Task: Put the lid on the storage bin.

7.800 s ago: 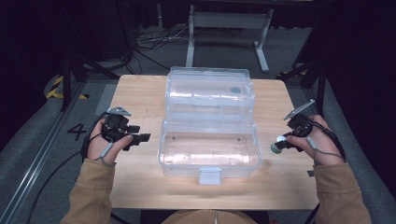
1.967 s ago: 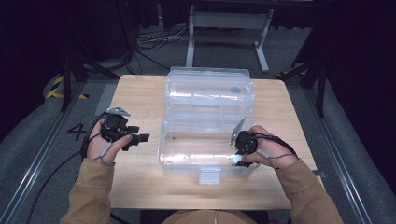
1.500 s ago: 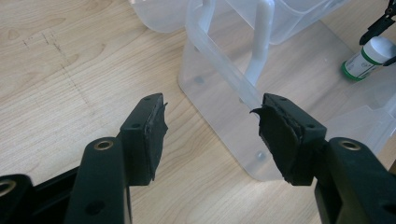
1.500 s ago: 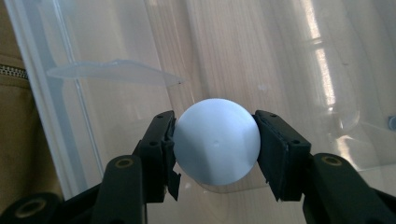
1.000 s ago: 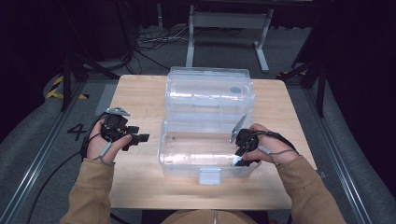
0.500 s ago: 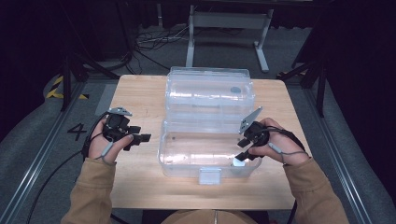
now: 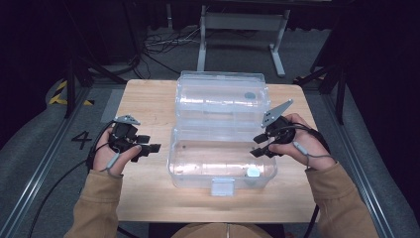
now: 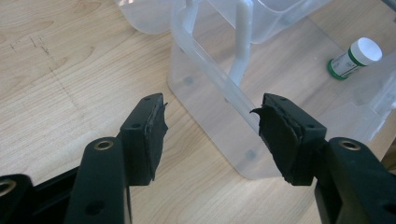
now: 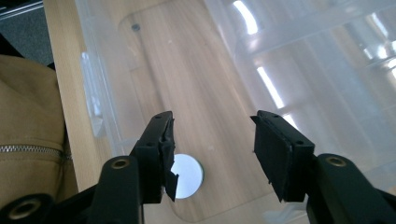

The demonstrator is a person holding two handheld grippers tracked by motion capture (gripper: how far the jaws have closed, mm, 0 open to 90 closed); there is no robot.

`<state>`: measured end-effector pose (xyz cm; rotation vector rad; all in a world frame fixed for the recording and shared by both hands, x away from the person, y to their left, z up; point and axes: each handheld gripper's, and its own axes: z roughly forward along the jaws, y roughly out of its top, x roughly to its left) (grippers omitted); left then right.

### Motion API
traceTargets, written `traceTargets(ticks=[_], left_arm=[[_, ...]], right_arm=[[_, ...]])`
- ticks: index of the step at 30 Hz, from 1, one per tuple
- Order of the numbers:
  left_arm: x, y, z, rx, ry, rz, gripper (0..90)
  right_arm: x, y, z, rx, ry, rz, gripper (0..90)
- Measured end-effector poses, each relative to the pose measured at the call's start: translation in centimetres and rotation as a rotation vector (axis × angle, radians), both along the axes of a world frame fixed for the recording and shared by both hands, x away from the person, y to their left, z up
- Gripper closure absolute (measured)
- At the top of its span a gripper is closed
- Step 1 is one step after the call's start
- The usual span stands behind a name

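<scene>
A clear plastic box (image 7: 174, 163) stands open in the middle of the wooden table, its lid (image 7: 220, 96) folded back. A small bottle (image 7: 253, 172) with a white cap and green label stands in the box's near right corner; it also shows as the bottle (image 8: 355, 57) and as a white cap (image 9: 187, 176) seen from above. My right gripper (image 7: 256, 146) hovers above the box's right end, over the bottle and apart from it. Its jaws (image 9: 212, 140) are open and have just been closing a little, with nothing between them. My left gripper (image 7: 151, 143) rests left of the box, open and empty (image 8: 210, 126).
The box's front latch (image 7: 222, 187) faces the person. Bare wooden table (image 7: 148, 99) lies on both sides of the box and in front of it. Metal stand legs (image 7: 237, 29) and cables sit on the floor beyond the table's far edge.
The right gripper, which earlier held the bottle beside the box and then reached into it, has risen and drawn back to the right without the bottle. The left hand has stayed put.
</scene>
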<state>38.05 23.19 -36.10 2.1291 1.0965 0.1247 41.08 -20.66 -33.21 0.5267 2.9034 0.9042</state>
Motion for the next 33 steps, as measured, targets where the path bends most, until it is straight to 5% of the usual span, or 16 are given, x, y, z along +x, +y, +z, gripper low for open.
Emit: traceTargets(ticks=[12, 33], left_arm=[[-1.1, 0.6, 0.0, -0.003, 0.002, 0.015, 41.8], [-2.0, 0.6, 0.1, -0.010, 0.003, 0.005, 41.9]], right_arm=[[2.2, 0.4, 3.2, 0.071, -0.071, -0.043, 53.2], [7.0, 0.5, 4.0, 0.189, -0.139, -0.151, 48.6]])
